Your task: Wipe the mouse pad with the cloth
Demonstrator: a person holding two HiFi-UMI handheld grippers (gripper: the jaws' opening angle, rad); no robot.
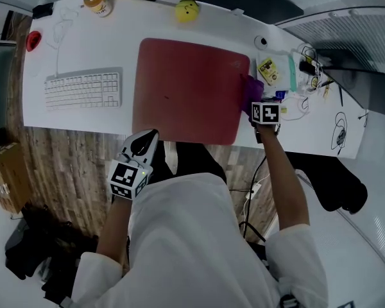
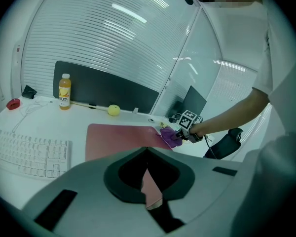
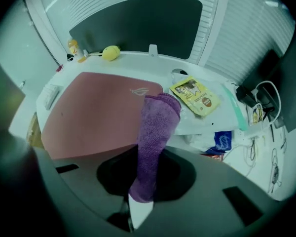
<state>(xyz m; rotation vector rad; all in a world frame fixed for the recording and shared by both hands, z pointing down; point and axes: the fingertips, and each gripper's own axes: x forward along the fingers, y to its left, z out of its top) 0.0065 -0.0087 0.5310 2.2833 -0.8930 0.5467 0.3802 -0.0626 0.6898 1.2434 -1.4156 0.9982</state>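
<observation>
A dark red mouse pad point(image 1: 189, 88) lies in the middle of the white desk point(image 1: 83, 50). My right gripper point(image 1: 256, 104) is shut on a purple cloth point(image 1: 252, 92), whose free end rests on the pad's right edge. In the right gripper view the cloth point(image 3: 155, 137) runs up from the jaws of that gripper point(image 3: 137, 201) onto the pad point(image 3: 98, 112). My left gripper point(image 1: 144, 143) hovers at the desk's front edge just below the pad, shut and holding nothing. The left gripper view shows its jaws point(image 2: 147, 154) pressed together, with the pad point(image 2: 118, 139) and cloth point(image 2: 170, 137) ahead.
A white keyboard point(image 1: 83, 90) lies left of the pad. An orange bottle point(image 1: 97, 2) and a yellow ball point(image 1: 187, 10) stand at the back edge. A snack packet point(image 1: 267, 69), cables point(image 1: 308, 76) and small clutter crowd the desk right of the pad.
</observation>
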